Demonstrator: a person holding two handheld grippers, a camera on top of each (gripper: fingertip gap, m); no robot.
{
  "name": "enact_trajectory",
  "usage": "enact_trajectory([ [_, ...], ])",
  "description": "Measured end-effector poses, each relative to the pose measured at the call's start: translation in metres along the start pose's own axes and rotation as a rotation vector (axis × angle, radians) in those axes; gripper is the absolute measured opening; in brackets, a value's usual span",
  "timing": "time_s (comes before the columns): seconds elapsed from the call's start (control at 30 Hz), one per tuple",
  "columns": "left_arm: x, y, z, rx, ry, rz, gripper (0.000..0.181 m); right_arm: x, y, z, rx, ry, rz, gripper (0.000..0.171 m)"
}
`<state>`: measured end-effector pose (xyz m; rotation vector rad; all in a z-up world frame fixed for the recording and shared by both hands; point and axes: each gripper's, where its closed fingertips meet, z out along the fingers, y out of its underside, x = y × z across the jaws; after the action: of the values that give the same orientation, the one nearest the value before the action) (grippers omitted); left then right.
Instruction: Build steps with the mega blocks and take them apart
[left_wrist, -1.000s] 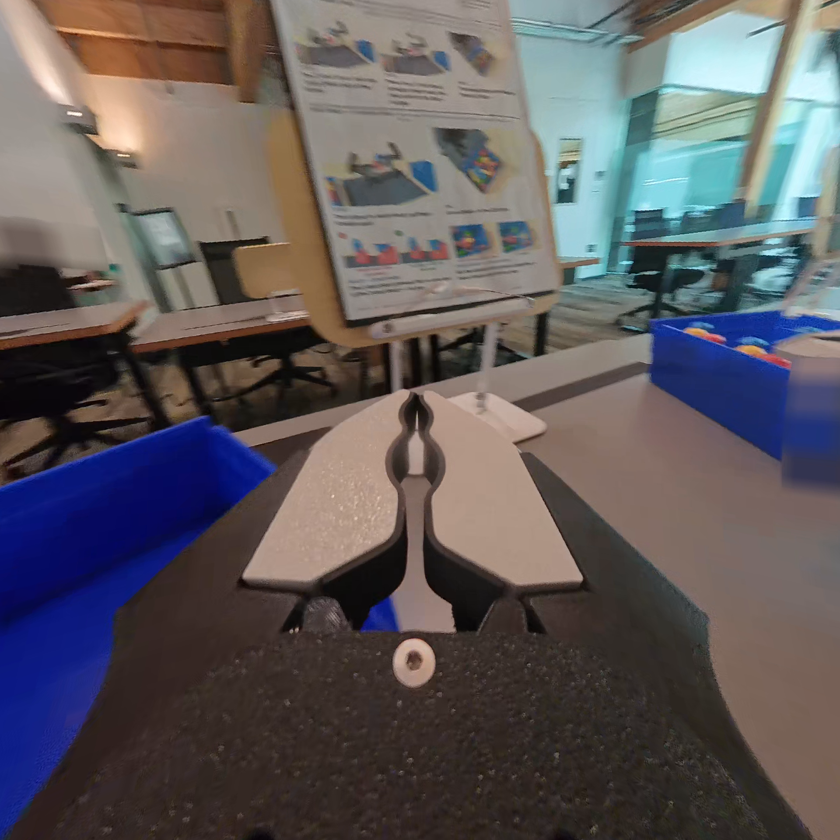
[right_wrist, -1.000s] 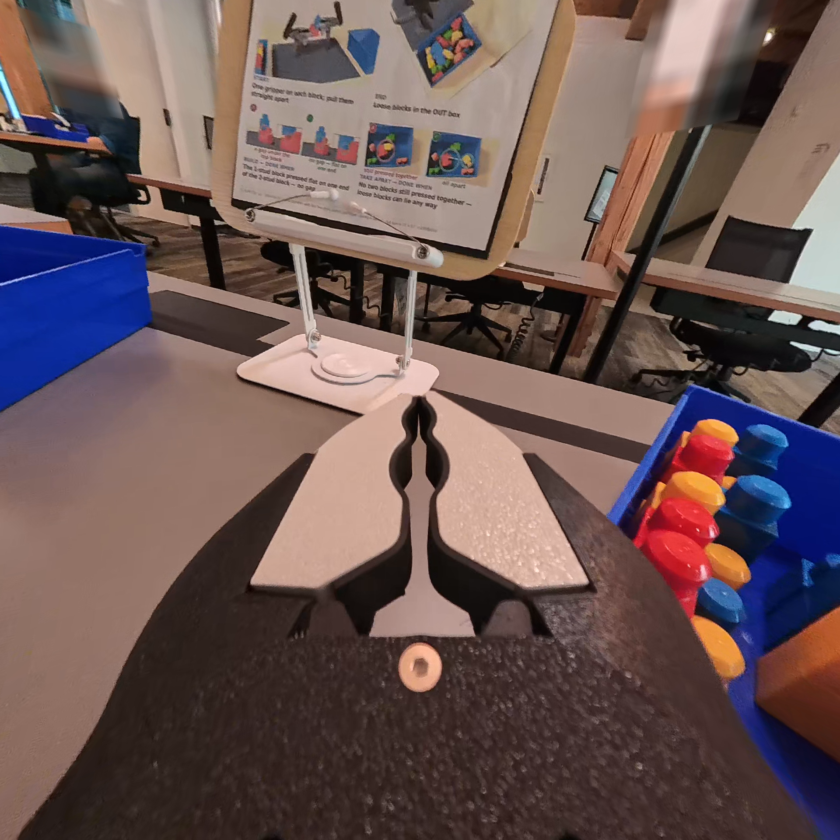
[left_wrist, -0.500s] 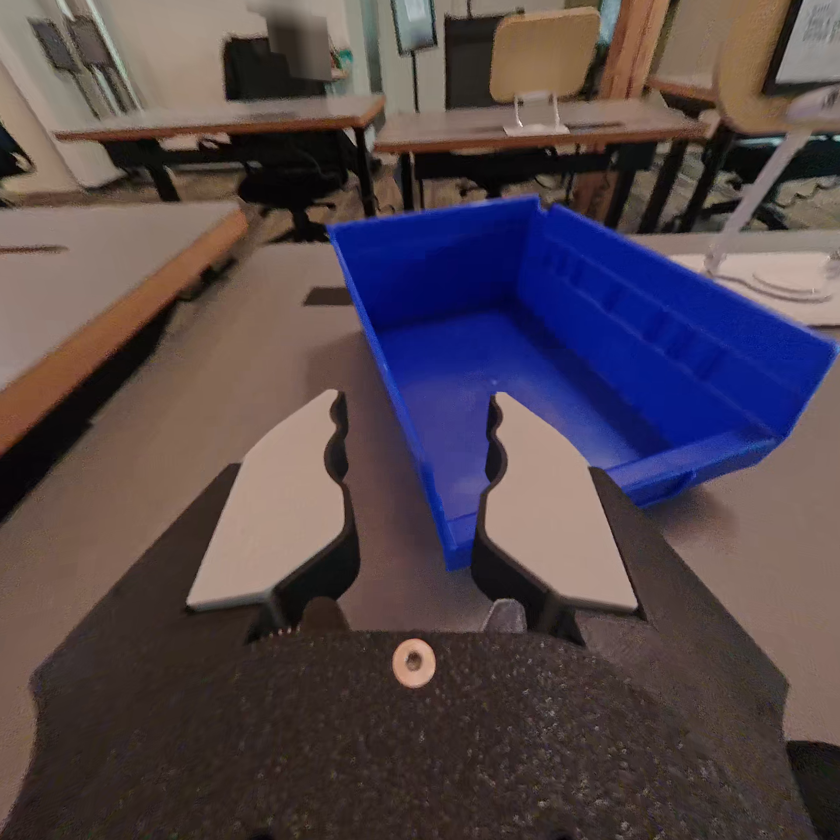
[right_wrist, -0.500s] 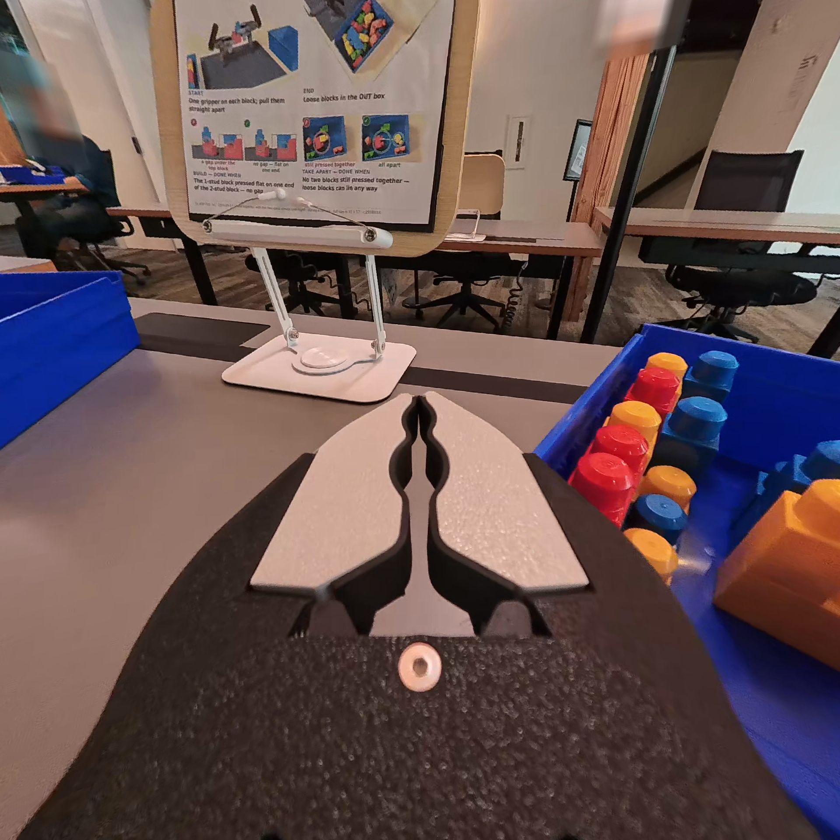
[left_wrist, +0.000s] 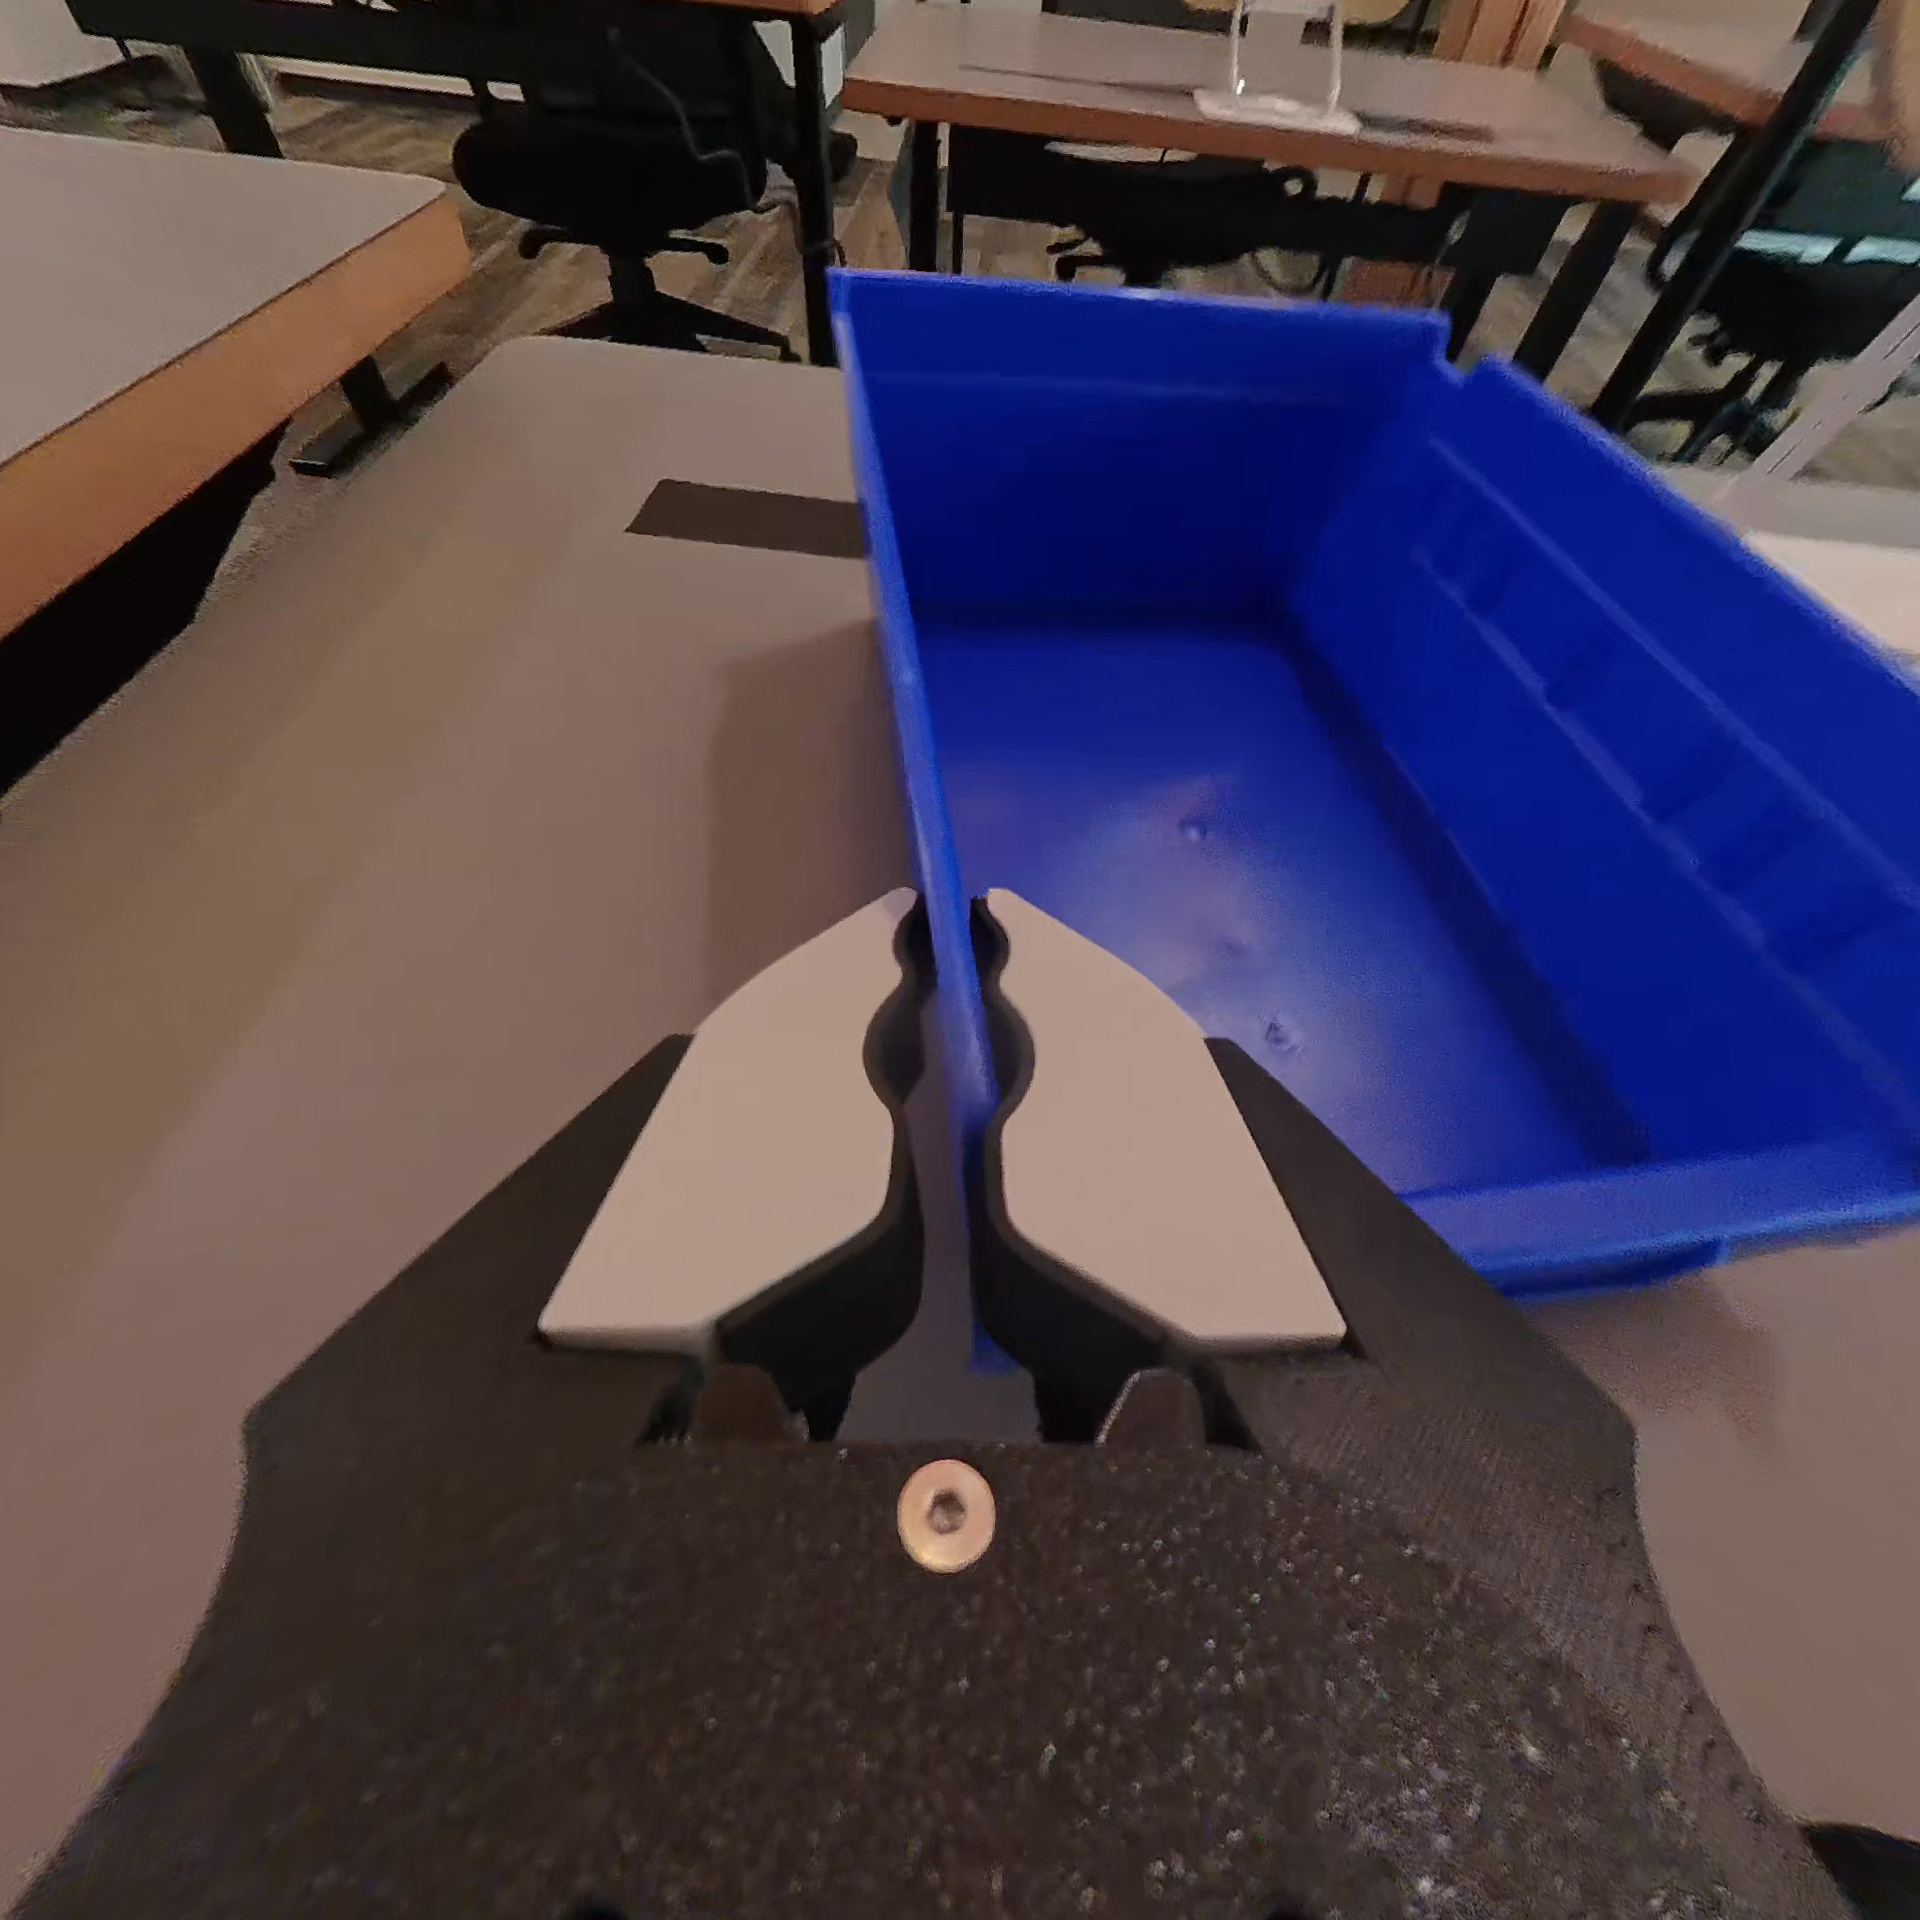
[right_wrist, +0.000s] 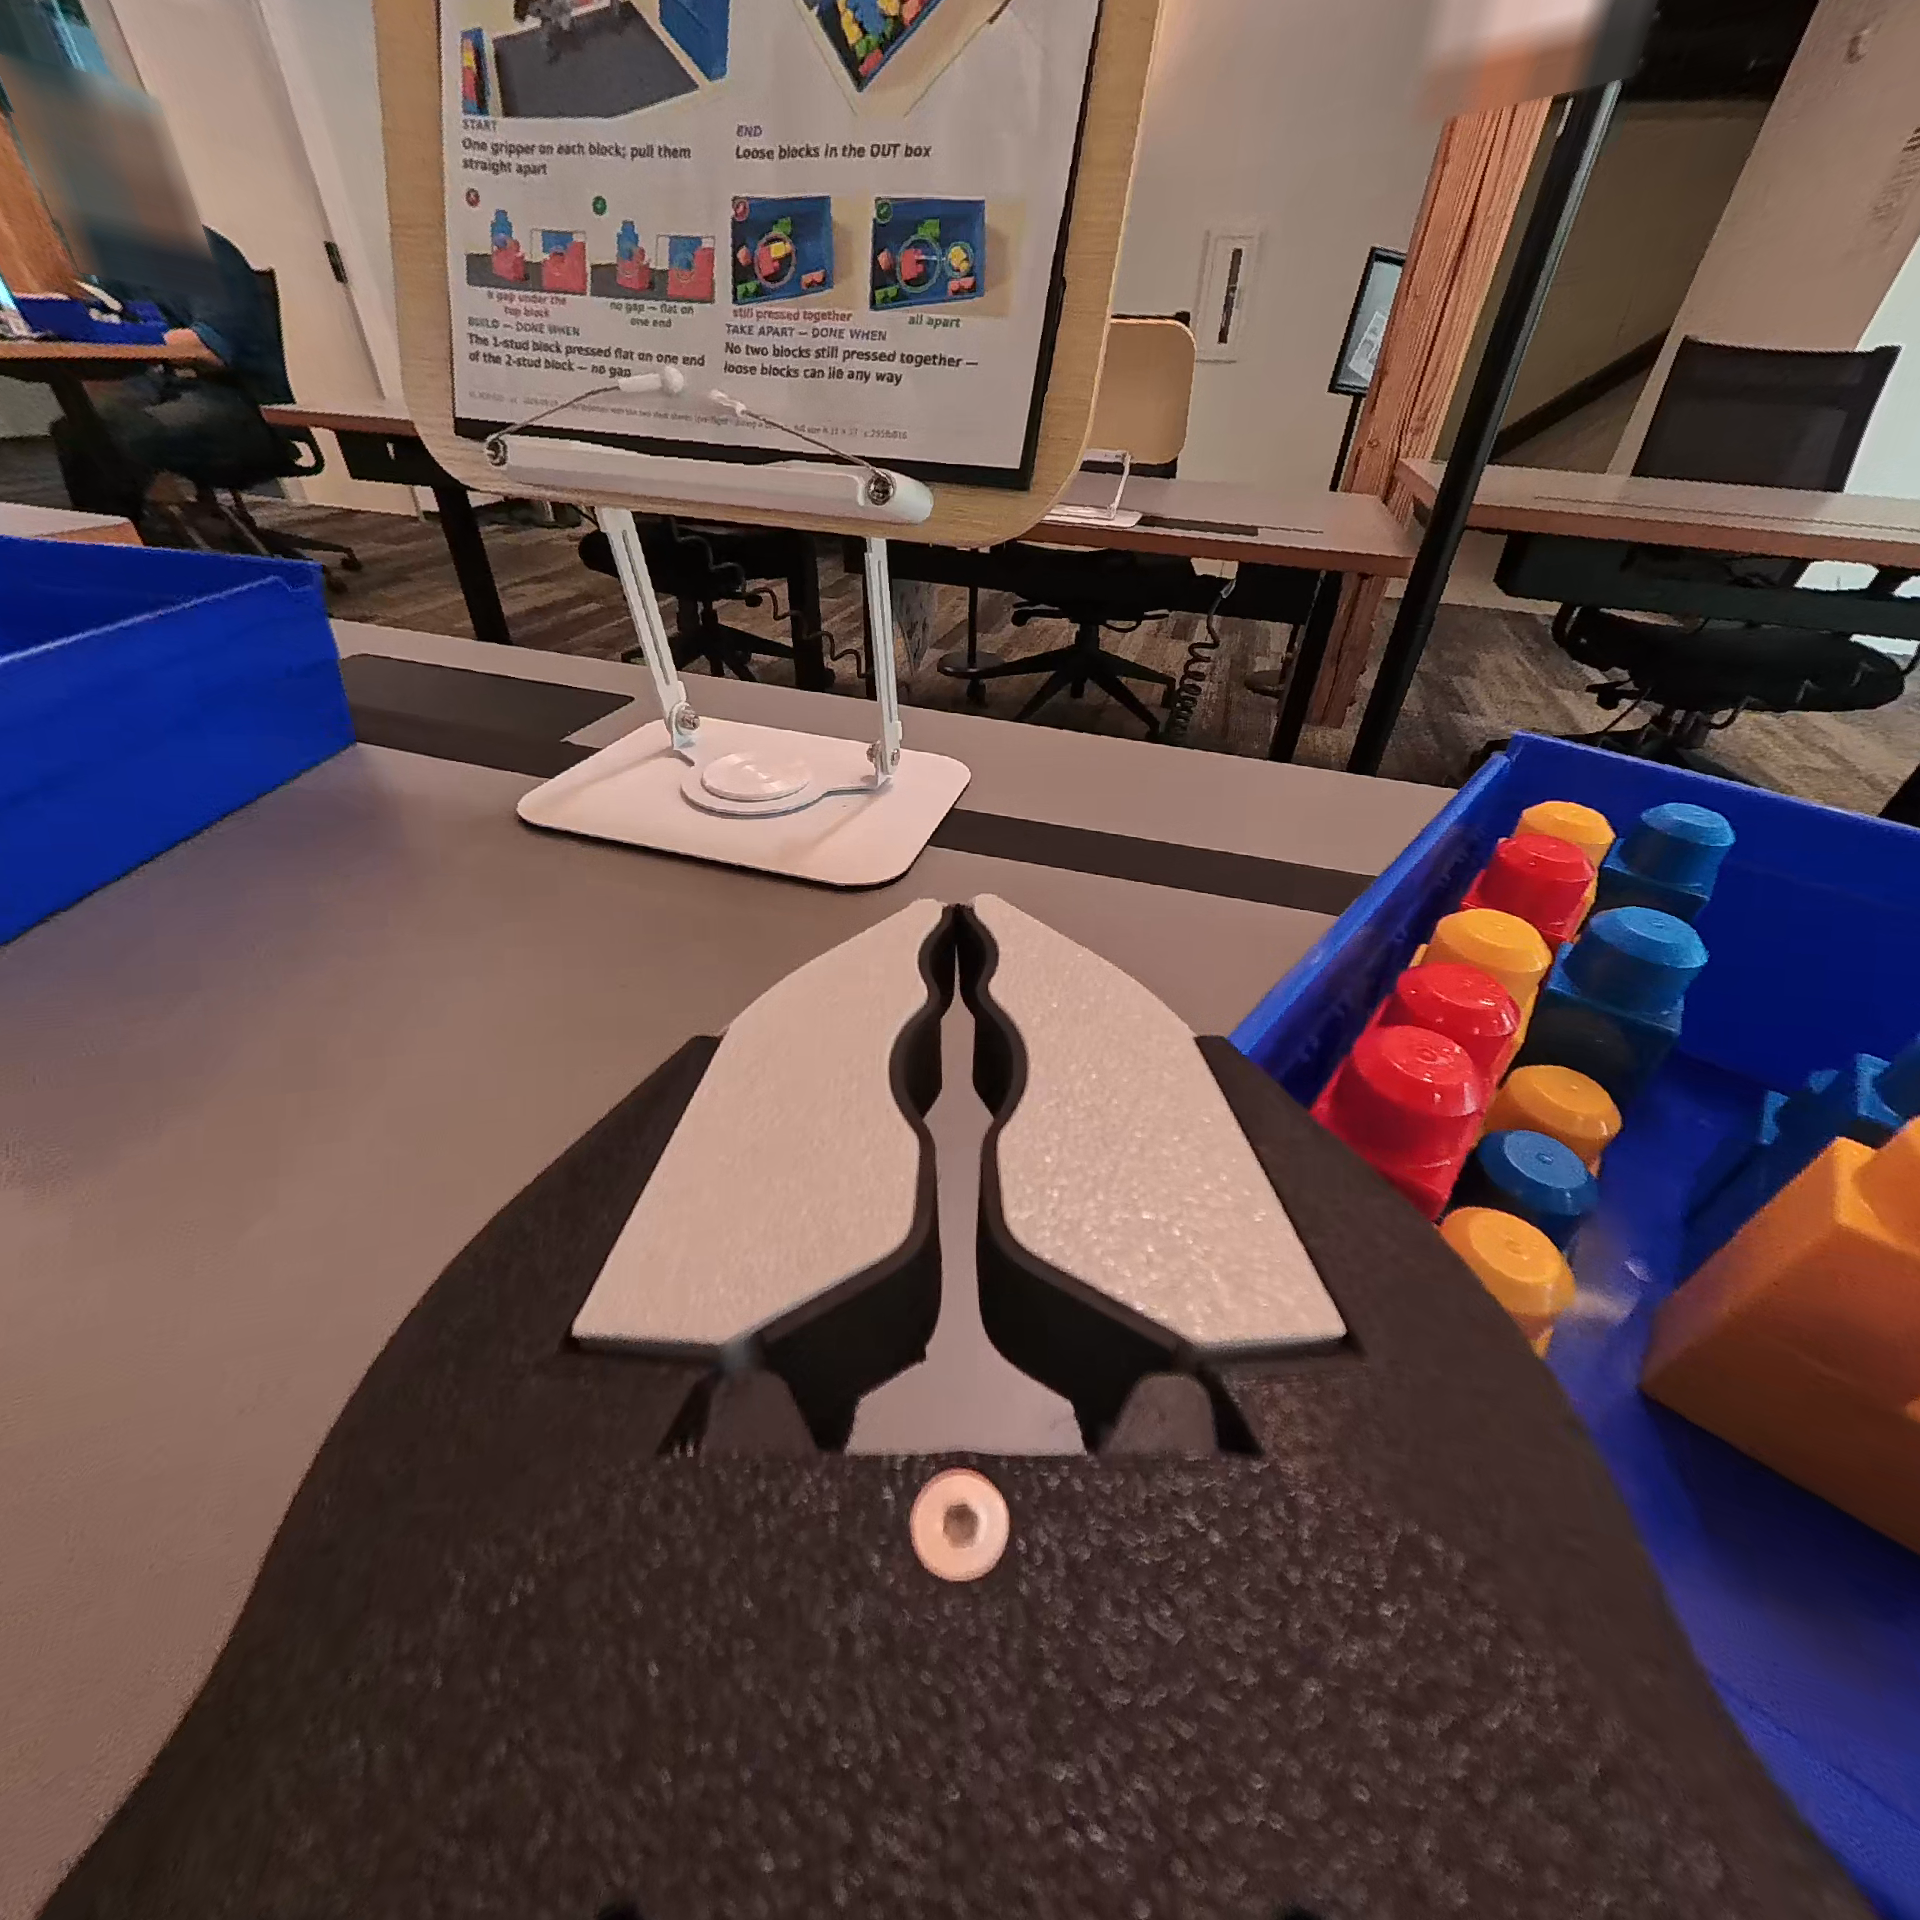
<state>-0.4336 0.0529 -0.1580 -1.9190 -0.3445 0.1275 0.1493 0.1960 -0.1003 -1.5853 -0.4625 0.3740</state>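
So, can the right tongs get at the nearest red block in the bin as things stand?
Probably yes. The right tongs hang over bare table just left of the block bin, and the red block stands by the bin's near wall with its top uncovered. But they are shut, so they must open first.

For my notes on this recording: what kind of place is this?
Probably an open-plan office or lab used for data collection. Rows of desks with black office chairs fill the room, and an instruction board on a stand sits on the grey table between two blue bins.
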Motion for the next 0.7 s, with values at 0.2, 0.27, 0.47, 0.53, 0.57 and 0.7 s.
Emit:
enact_trajectory([
  [0.2, 0.027, -0.028, -0.024, 0.054, 0.076, -0.015, 0.005, -0.001, 0.001, 0.0, -0.004, -0.01, -0.001, 0.0],
  [0.27, 0.041, -0.03, -0.031, 0.059, 0.099, -0.013, 0.005, -0.001, 0.0, 0.0, -0.004, -0.013, 0.002, 0.0],
  [0.47, 0.099, -0.028, -0.046, 0.085, 0.202, -0.094, 0.005, -0.001, 0.0, -0.001, -0.004, -0.018, 0.011, 0.0],
  [0.53, 0.121, -0.026, -0.049, 0.097, 0.232, -0.129, 0.005, 0.0, -0.001, -0.002, -0.001, -0.018, 0.017, 0.0],
  [0.57, 0.132, -0.024, -0.05, 0.103, 0.242, -0.147, 0.005, 0.0, -0.001, -0.003, 0.002, -0.018, 0.019, 0.0],
  [0.7, 0.168, -0.017, -0.053, 0.124, 0.243, -0.2, 0.005, 0.001, -0.003, -0.005, 0.011, -0.02, 0.031, 0.0],
])
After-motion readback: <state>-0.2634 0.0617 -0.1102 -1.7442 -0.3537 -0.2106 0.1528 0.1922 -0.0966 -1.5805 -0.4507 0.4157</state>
